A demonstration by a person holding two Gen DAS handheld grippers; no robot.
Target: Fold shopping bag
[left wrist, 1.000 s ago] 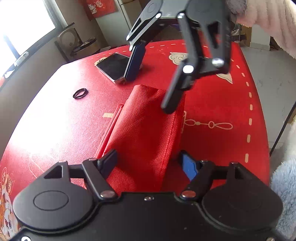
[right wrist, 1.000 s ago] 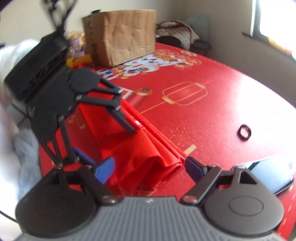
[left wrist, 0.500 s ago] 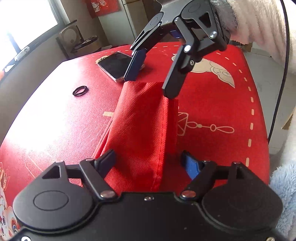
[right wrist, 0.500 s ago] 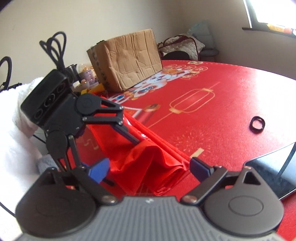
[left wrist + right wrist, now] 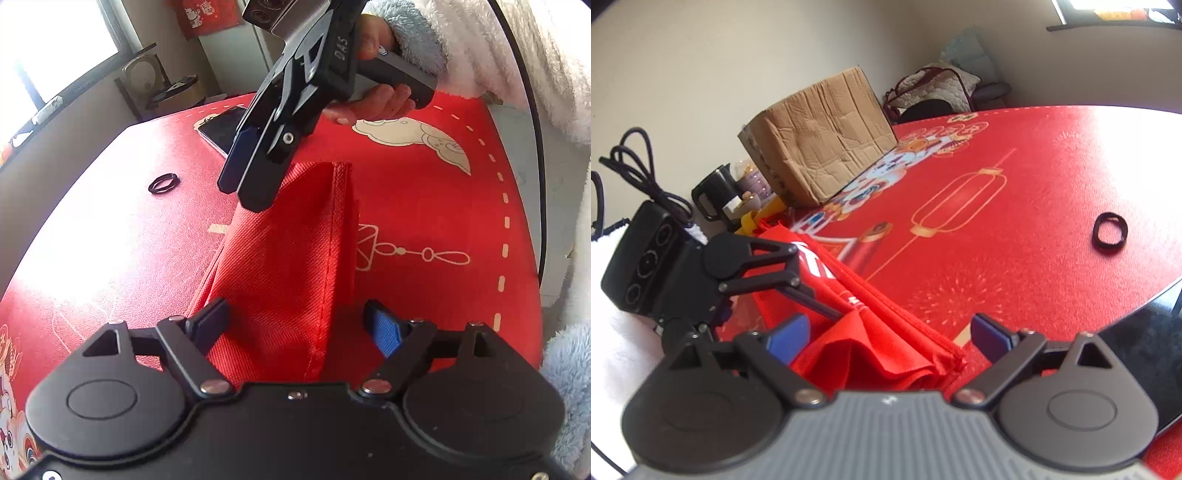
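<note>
In the left wrist view, going from the left edge: bright window glare falls on the red printed surface (image 5: 424, 206), a small black ring (image 5: 164, 183) lies at centre left, and a phone (image 5: 225, 129) sits beyond it. The right claw (image 5: 245, 192) reaches down from the top centre with its tips just above the far end of the red shopping bag (image 5: 284, 266), held by a hand (image 5: 373, 99) in a fluffy sleeve. The bag runs as a narrow folded strip up the middle of the frame, a stitched seam along its right side. At the bottom the left claw (image 5: 295, 325) is spread, its two fingers either side of the bag's near end and not pressing it.

In the right wrist view, the left claw (image 5: 827, 310) shows at the left, a cardboard box (image 5: 816, 136) at upper centre, and the ring at the right. The right claw (image 5: 886, 336) stands spread wide over the bag's bunched, layered end, pinching nothing.

As a judgement, the lengthwise folding looks done: the bag is already a flat strip of non-woven fabric. Folding it end to end seems to be what is left, and neither claw has a grip yet.
</note>
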